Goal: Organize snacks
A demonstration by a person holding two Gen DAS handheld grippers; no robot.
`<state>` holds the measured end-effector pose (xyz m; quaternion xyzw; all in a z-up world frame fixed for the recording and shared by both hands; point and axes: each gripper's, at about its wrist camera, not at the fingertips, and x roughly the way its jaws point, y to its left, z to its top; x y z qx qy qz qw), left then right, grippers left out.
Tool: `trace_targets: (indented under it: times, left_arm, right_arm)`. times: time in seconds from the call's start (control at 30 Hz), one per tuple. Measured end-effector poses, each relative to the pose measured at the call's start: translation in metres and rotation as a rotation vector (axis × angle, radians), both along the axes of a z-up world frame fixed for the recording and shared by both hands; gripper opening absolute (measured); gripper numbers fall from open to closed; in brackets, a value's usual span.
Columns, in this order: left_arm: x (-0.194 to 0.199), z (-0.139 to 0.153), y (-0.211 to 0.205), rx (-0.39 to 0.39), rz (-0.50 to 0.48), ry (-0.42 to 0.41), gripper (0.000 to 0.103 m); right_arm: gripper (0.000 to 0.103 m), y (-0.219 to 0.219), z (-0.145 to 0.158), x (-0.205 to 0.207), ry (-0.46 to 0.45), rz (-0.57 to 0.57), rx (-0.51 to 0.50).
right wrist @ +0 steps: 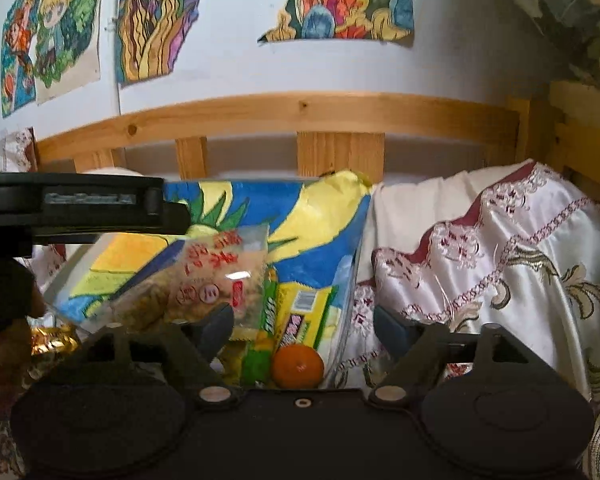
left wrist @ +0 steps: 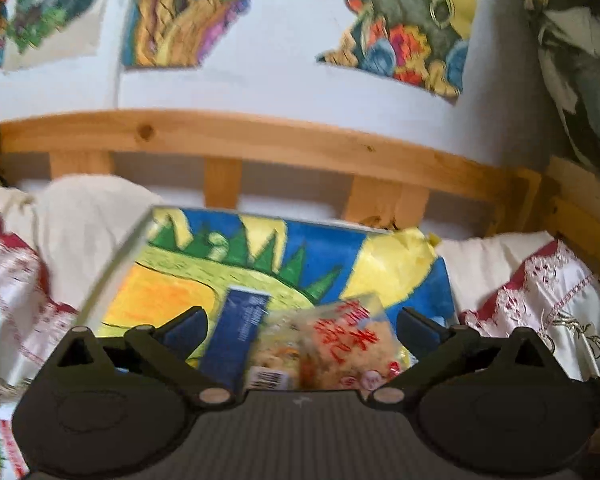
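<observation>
A clear snack bag with red characters (left wrist: 340,344) lies in a see-through box (left wrist: 112,272) on top of a bright painted picture (left wrist: 204,264). A dark blue packet (left wrist: 236,332) lies to its left. My left gripper (left wrist: 304,328) is open, its fingers standing wide on either side of the bag and blue packet without touching them. In the right wrist view the same bag (right wrist: 220,276) lies beside a green and yellow candy pack (right wrist: 296,316) and an orange mandarin (right wrist: 298,366). My right gripper (right wrist: 306,328) is open above the candy pack and mandarin, holding nothing.
A wooden bed rail (left wrist: 260,136) runs behind the box, under a wall with drawings. White and red embroidered cloth (right wrist: 500,260) is heaped to the right. The left gripper's black body (right wrist: 80,204) crosses the upper left of the right wrist view. A gold wrapper (right wrist: 52,340) lies at lower left.
</observation>
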<state>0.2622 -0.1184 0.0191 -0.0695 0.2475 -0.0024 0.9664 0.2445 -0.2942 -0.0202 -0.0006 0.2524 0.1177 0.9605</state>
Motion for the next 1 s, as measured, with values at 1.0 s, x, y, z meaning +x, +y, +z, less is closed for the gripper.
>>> trace_targets:
  times: [1.0]
  left_arm:
    - [-0.190, -0.004, 0.164, -0.068, 0.354, -0.050, 0.102]
  right_arm:
    - [0.102, 0.088, 0.025, -0.125, -0.157, 0.219, 0.013]
